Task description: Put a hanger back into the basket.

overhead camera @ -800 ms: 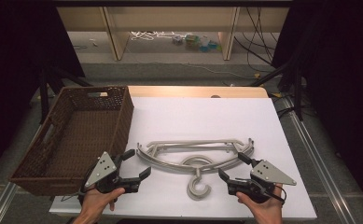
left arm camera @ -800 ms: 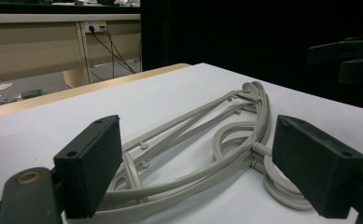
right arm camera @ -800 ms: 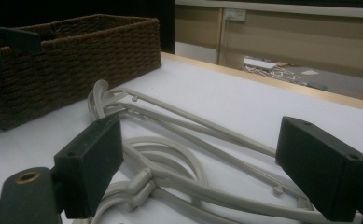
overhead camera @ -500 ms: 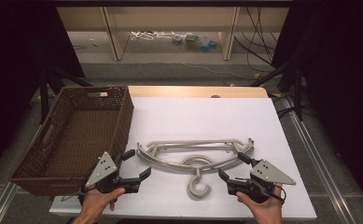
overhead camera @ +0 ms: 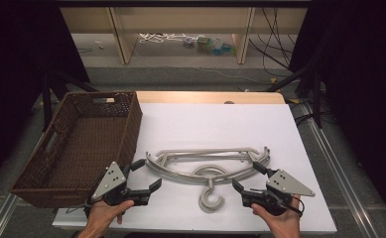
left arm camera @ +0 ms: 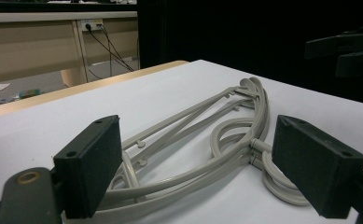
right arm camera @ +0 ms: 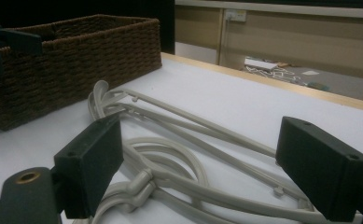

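The left gripper has its two black jaws spread wide with nothing between the pads; in the left gripper view they frame the near end of the pale grey hangers without touching them. The right gripper is the same, jaws wide apart and empty, and in the right gripper view its pads stand on either side of the hangers, clear of them. Both grippers rest low at the near edge of the table, each held in a hand, the other hand coming in at the bottom of the high view, and each gripper carries a grey three-cornered plate on top. The hangers lie flat between the two grippers, near the front of the white tabletop: several stacked together, their curved shoulders bowing toward the person and their hooks pointing at the near edge, one hook curling just beside the right gripper's jaws. The left ends of the hangers lie just beside the left gripper's upper jaw. To the left, overhanging the table's side, sits a dark brown woven basket, its near corner close to the left gripper. Beyond the white sheet a strip of bare wood shows at the far edge.
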### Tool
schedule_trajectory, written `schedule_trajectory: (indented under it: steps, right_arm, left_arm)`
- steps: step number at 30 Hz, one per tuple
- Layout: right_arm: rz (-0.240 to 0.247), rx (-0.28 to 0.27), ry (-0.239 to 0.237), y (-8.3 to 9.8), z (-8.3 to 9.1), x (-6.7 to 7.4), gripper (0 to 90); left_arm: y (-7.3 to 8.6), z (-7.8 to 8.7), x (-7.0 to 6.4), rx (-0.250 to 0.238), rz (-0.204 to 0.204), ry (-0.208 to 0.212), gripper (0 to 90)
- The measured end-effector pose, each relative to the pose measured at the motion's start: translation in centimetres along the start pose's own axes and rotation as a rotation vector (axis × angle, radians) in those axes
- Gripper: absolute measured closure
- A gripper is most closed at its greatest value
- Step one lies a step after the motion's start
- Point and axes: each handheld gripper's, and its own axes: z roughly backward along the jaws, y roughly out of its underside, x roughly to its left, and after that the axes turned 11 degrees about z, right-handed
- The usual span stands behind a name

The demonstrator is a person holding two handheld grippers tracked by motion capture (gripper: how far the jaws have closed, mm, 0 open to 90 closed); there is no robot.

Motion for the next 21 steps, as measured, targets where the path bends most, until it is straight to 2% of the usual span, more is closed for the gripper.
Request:
schedule_trajectory:
  steps: [1,3,4,10,13,14,18,20,21]
  right_arm:
    - [0.001,0.007,-0.002,0.0,0.1,0.0,15.8]
    - [0.001,0.005,-0.002,0.0,0.0,0.0,15.8]
    - [0.001,0.004,-0.001,0.0,0.0,0.0,15.8]
    - [0.0,-0.013,0.0,0.0,0.1,-0.1,15.8]
    - [0.002,-0.001,0.008,-0.1,0.2,-0.2,15.9]
    - [-0.001,-0.009,0.011,-0.1,0.2,-0.2,15.9]
    - [0.0,-0.004,0.011,-0.1,0.2,-0.2,15.9]
    - [0.0,-0.003,0.011,-0.1,0.2,-0.2,15.9]
    - [-0.002,-0.011,0.011,-0.1,0.2,-0.2,15.9]
  left_arm:
    - [0.0,-0.1,0.0,-0.005,-0.011,0.012,15.6]
    - [0.0,-0.2,-0.2,0.004,-0.009,0.006,15.7]
    - [0.0,-0.2,-0.2,0.009,-0.022,0.01,15.7]
    - [-0.1,-0.6,-0.4,0.012,-0.015,0.024,15.9]
    - [-0.2,-0.9,-0.5,0.025,-0.012,0.052,15.9]
    - [-0.3,-0.9,-0.5,0.034,-0.027,0.042,15.9]
    - [-0.5,-1.4,-0.7,0.053,-0.025,0.04,16.0]
    - [-0.7,-1.8,-0.8,0.075,-0.051,0.051,16.9]
    - [-1.0,-2.2,-1.1,0.095,-0.079,0.048,17.9]
